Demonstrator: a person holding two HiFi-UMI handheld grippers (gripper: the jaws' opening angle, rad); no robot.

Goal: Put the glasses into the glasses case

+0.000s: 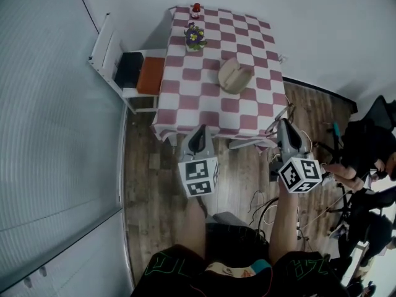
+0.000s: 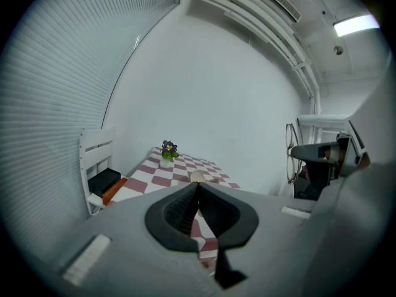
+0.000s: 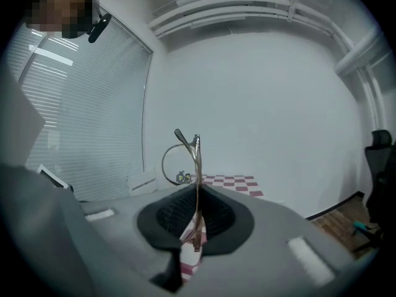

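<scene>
Head view: the glasses case (image 1: 235, 76) lay on the checked table (image 1: 185, 98), toward its right edge and about midway between the near and far edges. It appeared open, though the view was too small to confirm. A flower pot (image 1: 195, 38) and a red bottle (image 1: 196, 10) stood toward the far left corner, well apart from the case. Both grippers hung short of the near edge, over the floor. The left gripper (image 1: 198, 142) was opposite the middle of that edge, and the right gripper (image 1: 286, 135) was off the near right corner.

Left gripper view: the jaws were pressed together on nothing, and the case (image 2: 197, 176) showed just beyond them.

Right gripper view: the right gripper (image 3: 195, 193) pinched one temple of the glasses (image 3: 197, 156), which stood upright above the jaws.

Recommended procedure: carry the glasses over the near edge and lower them level into the case. Spread the left gripper's jaws to steady the case. The near half of the table offered open room, and a chair (image 1: 117, 67) stood beside the left edge.
</scene>
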